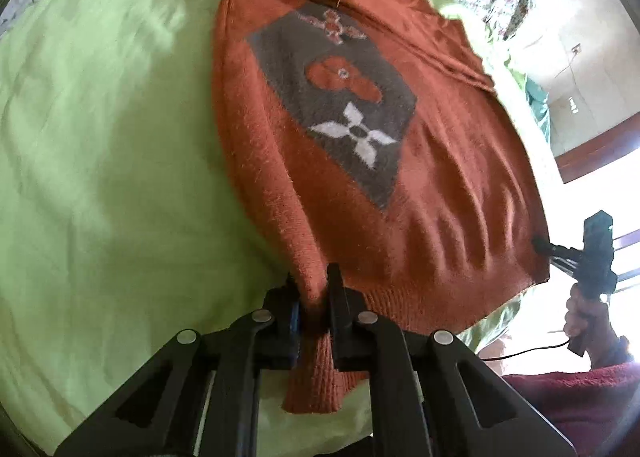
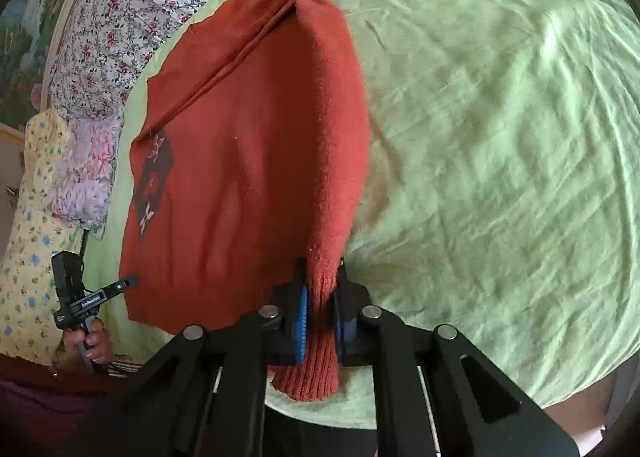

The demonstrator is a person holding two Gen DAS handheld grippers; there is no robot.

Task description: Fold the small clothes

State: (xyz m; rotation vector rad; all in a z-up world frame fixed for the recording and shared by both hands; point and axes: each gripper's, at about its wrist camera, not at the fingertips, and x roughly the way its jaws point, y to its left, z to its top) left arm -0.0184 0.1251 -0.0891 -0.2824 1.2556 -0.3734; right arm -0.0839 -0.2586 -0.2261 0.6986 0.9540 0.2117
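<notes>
- One orange sweater [image 1: 352, 193] lies spread on the green bedsheet [image 1: 100, 177], a single grey patch [image 1: 332, 105] with a white flower on its front.
- Two grippers, one per hand.
- Left gripper [image 1: 314, 289] tilts steeply down, jaws clamped on the sweater's ribbed hem corner.
- Right gripper [image 2: 322, 297] slopes down, blue pads [image 2: 302, 317] pinching the opposite hem corner.
- One floral pillow [image 2: 132, 17] lies beyond the collar.

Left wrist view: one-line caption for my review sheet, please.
Left gripper clamps the ribbed hem corner of an orange sweater spread on a green sheet; right gripper pinches the opposite corner.
</notes>
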